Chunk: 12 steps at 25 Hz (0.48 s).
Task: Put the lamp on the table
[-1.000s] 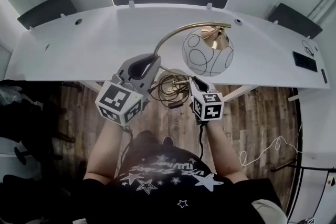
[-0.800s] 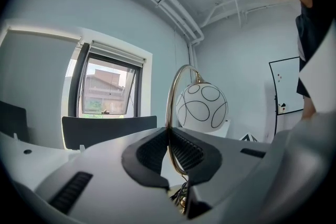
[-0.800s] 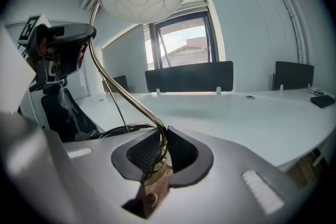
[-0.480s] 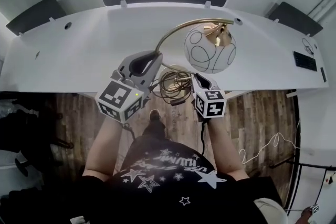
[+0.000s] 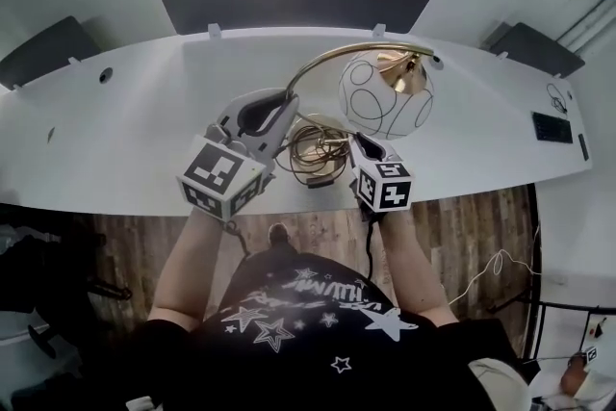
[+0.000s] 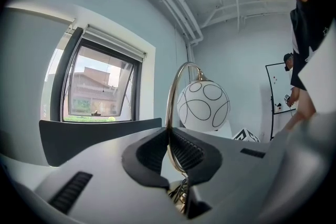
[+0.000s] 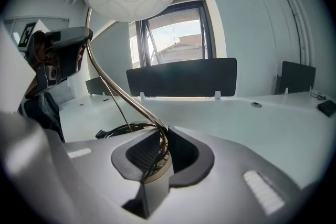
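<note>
Head view: lamp point(image 5: 385, 96) held over tabletop point(image 5: 125, 111), near its front edge, base apparently not yet seated. Left claw point(image 5: 274, 108) clamped on the brass stem; right claw point(image 5: 358, 147) grips the base. Risks: heavy globe swings; cord coil point(image 5: 310, 149) trapped underneath, base tilts. Dark panel point(image 5: 289, 0) at tabletop's far edge, well clear.

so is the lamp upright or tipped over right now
Upright. Its brass stem rises from the left gripper, arches over, and the globe shade hangs from its top end, its base in the right gripper.
</note>
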Each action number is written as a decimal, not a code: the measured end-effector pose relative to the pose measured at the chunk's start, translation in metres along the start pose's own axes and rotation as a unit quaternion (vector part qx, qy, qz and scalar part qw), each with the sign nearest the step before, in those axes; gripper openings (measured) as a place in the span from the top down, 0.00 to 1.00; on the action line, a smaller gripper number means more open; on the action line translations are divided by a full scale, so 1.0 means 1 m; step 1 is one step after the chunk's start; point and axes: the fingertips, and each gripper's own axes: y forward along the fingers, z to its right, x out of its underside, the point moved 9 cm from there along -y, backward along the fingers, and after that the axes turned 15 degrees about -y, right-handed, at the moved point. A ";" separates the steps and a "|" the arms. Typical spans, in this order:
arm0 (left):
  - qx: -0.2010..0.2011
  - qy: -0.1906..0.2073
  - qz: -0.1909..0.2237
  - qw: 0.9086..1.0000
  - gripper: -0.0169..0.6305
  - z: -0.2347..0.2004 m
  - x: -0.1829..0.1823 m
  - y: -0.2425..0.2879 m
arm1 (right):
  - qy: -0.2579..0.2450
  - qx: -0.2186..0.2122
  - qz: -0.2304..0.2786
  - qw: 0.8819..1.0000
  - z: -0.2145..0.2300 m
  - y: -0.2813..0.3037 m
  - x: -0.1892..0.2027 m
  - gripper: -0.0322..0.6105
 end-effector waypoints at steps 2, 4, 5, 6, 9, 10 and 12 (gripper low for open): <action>0.006 -0.004 -0.004 1.000 0.92 -0.018 -0.001 0.008 | -0.001 0.005 -0.007 1.000 0.005 0.014 -0.008 0.88; 0.010 -0.010 -0.011 1.000 0.92 -0.034 -0.004 0.014 | -0.004 0.010 -0.012 1.000 0.007 0.028 -0.016 0.88; 0.011 -0.012 -0.013 1.000 0.92 -0.042 -0.005 0.017 | -0.005 0.012 -0.013 1.000 0.008 0.035 -0.019 0.88; 0.013 -0.012 -0.013 1.000 0.93 -0.049 -0.005 0.020 | -0.006 0.013 -0.014 1.000 0.009 0.040 -0.022 0.88; 0.018 -0.013 -0.007 1.000 0.92 -0.062 -0.012 0.030 | -0.005 0.017 -0.014 1.000 0.015 0.053 -0.030 0.88; 0.018 -0.016 -0.009 1.000 0.92 -0.063 -0.016 0.032 | -0.005 0.017 -0.015 1.000 0.016 0.056 -0.031 0.88; 0.016 -0.020 -0.010 1.000 0.92 -0.065 -0.020 0.036 | -0.006 0.016 -0.019 1.000 0.019 0.062 -0.033 0.88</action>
